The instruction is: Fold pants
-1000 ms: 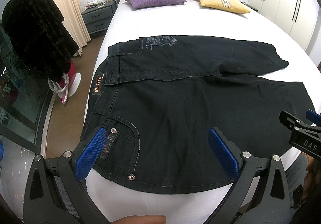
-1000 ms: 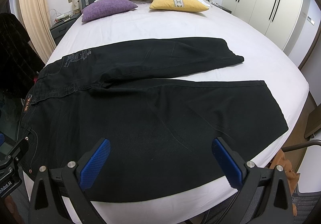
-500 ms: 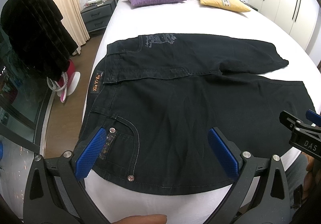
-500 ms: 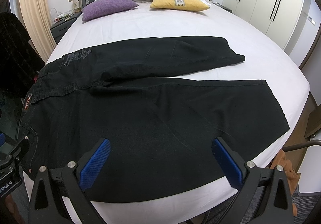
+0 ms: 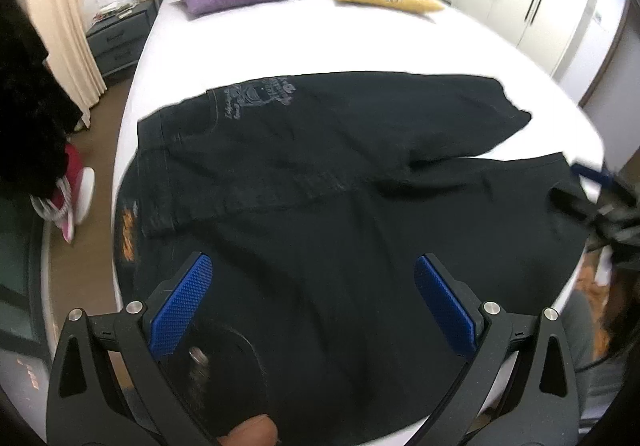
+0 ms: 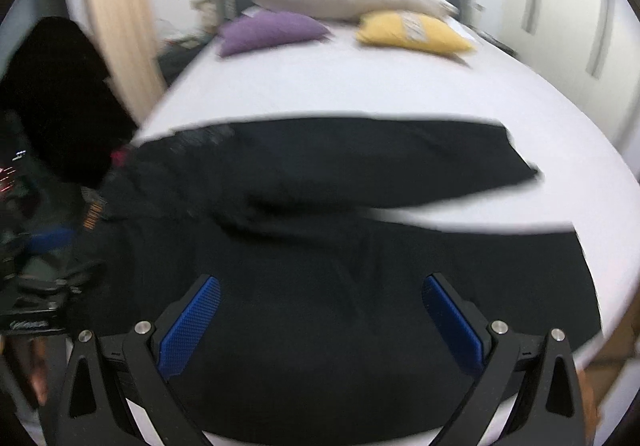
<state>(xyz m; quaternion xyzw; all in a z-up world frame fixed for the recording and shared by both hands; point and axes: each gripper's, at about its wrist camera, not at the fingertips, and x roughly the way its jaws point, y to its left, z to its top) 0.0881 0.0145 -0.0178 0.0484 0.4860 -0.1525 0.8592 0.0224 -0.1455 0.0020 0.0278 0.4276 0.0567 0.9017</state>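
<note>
Both tools are wide open with nothing in them: left tool (image 5: 310,306), right tool (image 6: 320,320). The pants (image 5: 340,206) lie flat along the bed's (image 5: 360,38) near edge. Risk: pinching only the top layer, so the fold bunches or slides off.

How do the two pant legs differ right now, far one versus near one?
The far leg lies farther up the bed and its hem stops short, with white sheet beyond it; the near leg runs longer, reaching almost to the bed's right edge. The far leg lies clear of the tools; the near leg sits between the open fingers of both the left gripper and the right gripper. Both are black and lie flat.
</note>
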